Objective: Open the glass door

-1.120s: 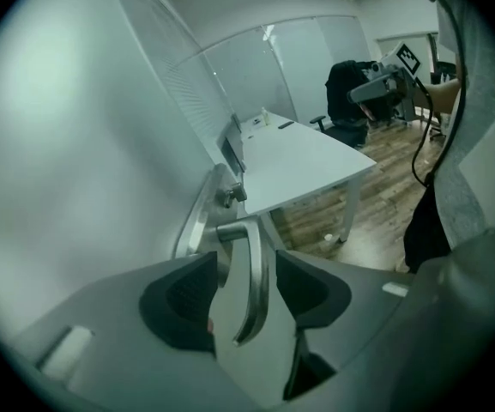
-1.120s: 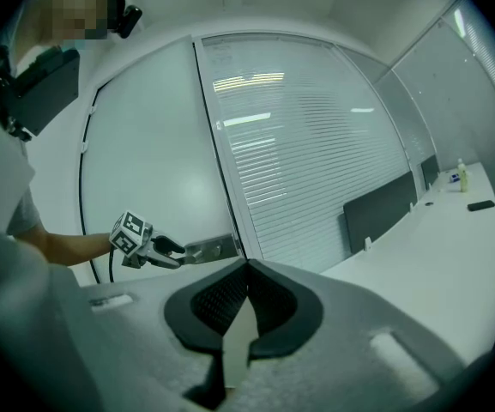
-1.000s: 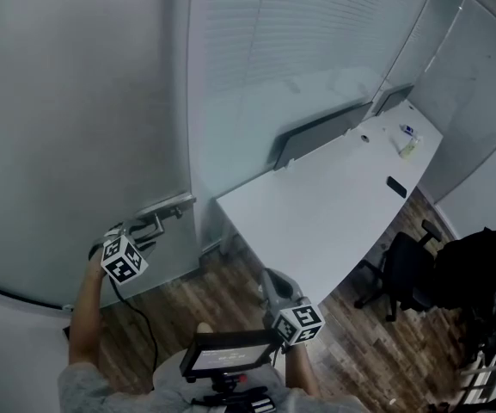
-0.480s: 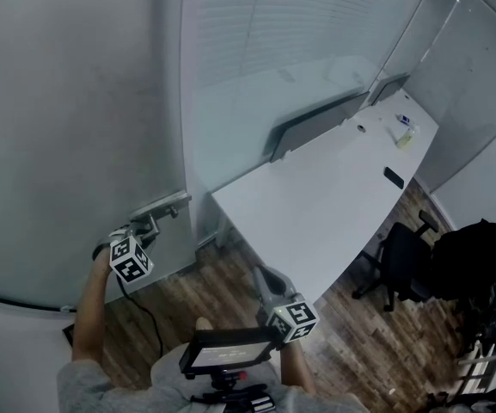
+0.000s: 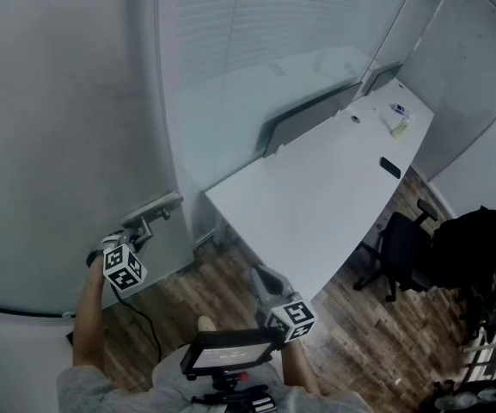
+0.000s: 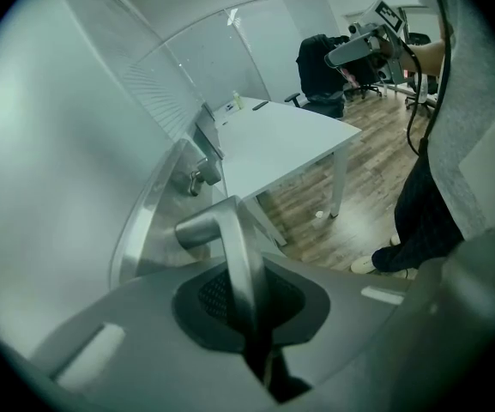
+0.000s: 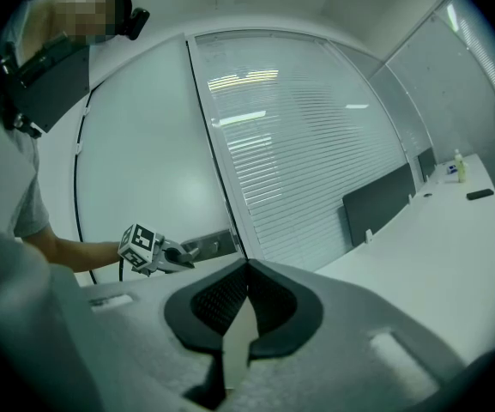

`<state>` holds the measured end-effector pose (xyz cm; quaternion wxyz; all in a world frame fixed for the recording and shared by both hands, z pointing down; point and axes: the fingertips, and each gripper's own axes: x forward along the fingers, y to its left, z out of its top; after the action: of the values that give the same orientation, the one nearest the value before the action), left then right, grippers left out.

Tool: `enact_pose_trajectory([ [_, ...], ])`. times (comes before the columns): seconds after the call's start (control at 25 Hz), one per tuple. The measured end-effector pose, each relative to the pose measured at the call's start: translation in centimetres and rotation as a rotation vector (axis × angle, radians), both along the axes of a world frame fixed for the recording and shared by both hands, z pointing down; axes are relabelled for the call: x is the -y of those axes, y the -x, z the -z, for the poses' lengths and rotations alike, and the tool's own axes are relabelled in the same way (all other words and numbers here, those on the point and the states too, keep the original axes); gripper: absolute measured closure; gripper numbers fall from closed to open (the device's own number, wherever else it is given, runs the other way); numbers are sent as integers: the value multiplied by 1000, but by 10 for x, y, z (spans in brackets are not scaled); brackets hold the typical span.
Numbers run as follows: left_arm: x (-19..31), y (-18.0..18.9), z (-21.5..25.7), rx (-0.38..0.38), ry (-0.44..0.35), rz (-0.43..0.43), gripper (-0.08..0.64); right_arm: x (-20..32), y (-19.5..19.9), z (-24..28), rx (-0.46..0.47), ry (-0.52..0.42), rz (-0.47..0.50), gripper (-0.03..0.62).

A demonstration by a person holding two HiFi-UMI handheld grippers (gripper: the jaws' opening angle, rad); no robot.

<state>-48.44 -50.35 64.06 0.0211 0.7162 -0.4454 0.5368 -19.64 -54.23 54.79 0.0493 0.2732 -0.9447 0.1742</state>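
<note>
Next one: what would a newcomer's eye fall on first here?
The left tool, at the head view's lower left, has just closed its jaws on the metal door handle. A long white desk runs diagonally across the middle; the right tool hangs shut and empty below it.

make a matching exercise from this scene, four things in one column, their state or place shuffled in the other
1 left gripper
2 right gripper
3 office chair
4 bottle

A on the floor beside the white desk
B shut on the door handle
C at the far end of the white desk
D jaws together, nothing between them

Pairs: 1-B, 2-D, 3-A, 4-C

The left gripper's jaws have just been closing onto the door handle.
</note>
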Motion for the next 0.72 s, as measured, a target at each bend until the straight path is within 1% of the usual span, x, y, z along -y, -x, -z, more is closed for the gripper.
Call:
enact_pose_trajectory([
  [0.16,-4,-2,5,0,-8,-9,558,-2,-6,2,-2,-6,-11,591],
  [0.36,-5,-10,3,-6,-13,-26,558,-5,-15,10,0,-35,-29,591],
  [0.56,-11,-18,2,-23,-12,-30,558,-18,-24,11,-4,-40,-43,589],
  [0.72,-14,-25,0,-17,-19,-43,558,-30,-38,9,-11,-43,-67,591],
])
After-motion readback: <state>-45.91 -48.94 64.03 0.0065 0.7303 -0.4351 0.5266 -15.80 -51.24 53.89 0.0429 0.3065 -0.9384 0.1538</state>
